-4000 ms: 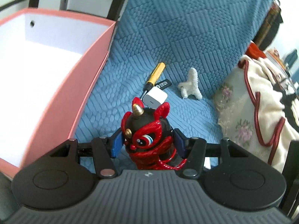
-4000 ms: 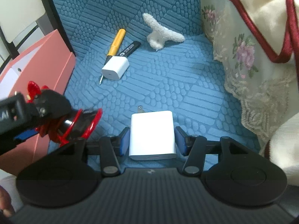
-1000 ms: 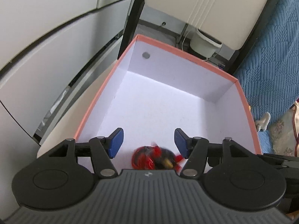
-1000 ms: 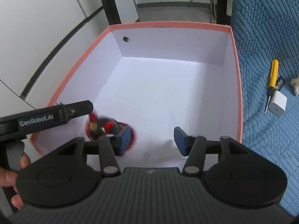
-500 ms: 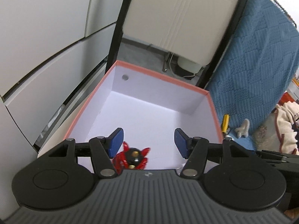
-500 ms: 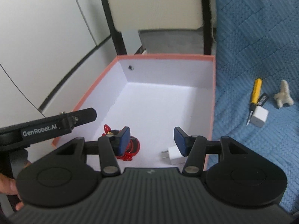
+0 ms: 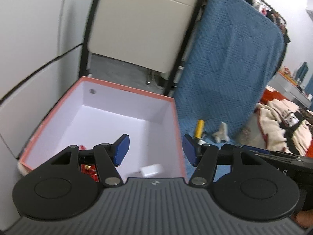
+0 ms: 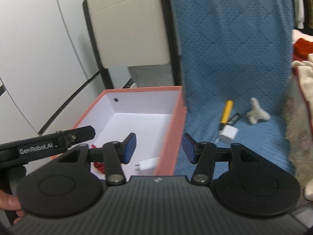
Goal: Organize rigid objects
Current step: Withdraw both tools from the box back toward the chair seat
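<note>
The pink box [image 8: 168, 129] already has two things lying in it, a red toy [image 8: 98, 166] near its left wall and a white charger [image 8: 147, 164] near its right wall. Outside on the blue cover [image 8: 244, 146] wait a yellow screwdriver [image 8: 226, 111], a black pen [image 8: 234, 118], a small white plug [image 8: 228, 134] and a fuzzy white toy [image 8: 256, 114], so I think about half the job is left. The left gripper [image 7: 154, 149] and the right gripper [image 8: 159, 147] both have their jaws apart, holding nothing
</note>
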### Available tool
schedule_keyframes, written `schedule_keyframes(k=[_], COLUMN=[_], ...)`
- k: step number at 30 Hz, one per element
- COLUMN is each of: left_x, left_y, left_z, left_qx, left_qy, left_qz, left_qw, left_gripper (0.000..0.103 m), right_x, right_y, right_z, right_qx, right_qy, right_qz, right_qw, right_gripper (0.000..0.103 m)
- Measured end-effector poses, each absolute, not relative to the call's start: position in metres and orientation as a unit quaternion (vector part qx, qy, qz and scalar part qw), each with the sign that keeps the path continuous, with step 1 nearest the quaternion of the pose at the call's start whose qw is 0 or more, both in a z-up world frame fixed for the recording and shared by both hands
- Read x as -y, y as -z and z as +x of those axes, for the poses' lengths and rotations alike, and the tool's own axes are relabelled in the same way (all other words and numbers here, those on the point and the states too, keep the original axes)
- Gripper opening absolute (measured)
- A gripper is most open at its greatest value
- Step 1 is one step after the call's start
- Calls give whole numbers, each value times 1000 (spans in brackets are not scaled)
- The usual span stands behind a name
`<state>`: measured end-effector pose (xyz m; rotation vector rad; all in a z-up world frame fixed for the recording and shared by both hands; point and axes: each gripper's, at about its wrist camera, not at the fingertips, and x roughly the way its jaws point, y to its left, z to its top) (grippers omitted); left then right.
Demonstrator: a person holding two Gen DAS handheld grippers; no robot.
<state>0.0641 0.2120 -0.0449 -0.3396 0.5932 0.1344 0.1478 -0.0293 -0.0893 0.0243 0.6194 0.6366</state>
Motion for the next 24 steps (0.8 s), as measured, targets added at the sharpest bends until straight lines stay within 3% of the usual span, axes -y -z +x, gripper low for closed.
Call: schedule_keyframes(k=[24], left_x=[-86], left_y=[74], left_z=[77], left_qx=[-314], left_qy=[-3], left_qz=[-145], left_qw=[938], left_gripper=[66], right_x=[171], right_y=[131], right_z=[142], right_qx=[-281], right_qy=[-218], right_qz=[23], right_qw=[934], right_gripper=[55])
